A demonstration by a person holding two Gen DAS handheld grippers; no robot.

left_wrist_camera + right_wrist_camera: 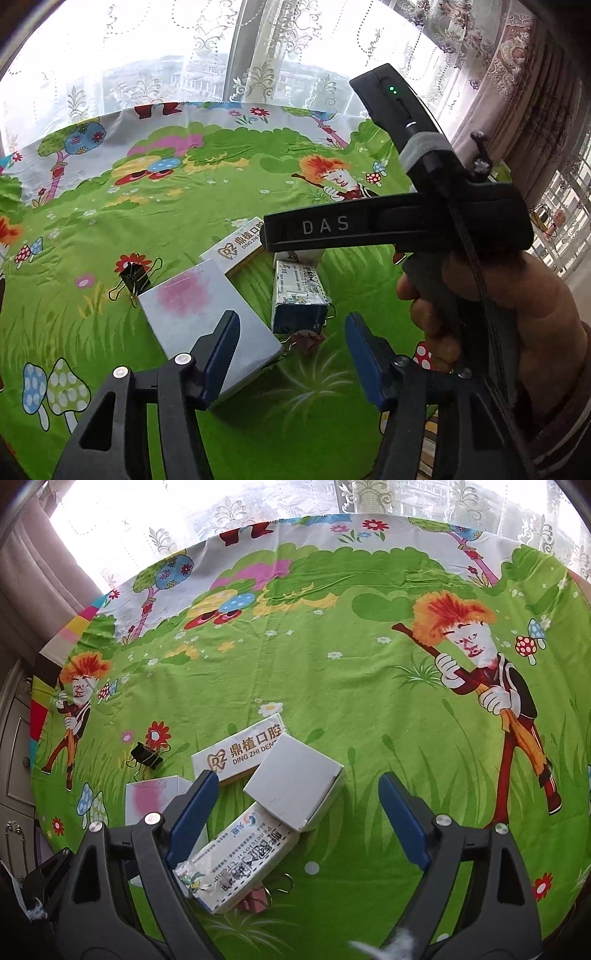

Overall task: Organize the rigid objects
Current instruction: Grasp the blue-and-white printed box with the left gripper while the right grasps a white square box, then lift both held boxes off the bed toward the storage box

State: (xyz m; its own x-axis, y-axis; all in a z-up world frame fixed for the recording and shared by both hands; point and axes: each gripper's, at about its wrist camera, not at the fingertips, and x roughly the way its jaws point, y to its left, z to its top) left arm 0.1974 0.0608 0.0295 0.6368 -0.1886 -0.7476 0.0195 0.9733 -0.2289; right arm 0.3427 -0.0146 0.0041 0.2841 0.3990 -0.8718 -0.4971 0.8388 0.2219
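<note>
Right wrist view showed the right gripper (299,814) agape and empty above the white carton (295,782) at lower centre, which overlapped the medicine box (240,867). Left gripper (291,350) hovered half-open, holding nothing. Closing askew could have knocked the carton off its neighbours.

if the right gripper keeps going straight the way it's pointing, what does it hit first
Most likely the plain grey box, which sits centred between the open fingers of the right gripper; the printed medicine box lies just beside its left finger. Depth is hard to judge.

Worktop (332,657) under green cartoon-print cloth. Behind it, bright window (110,55) with white lace curtain (258,66); heavy patterned drape (517,74) at side. Daylight, overexposed.
</note>
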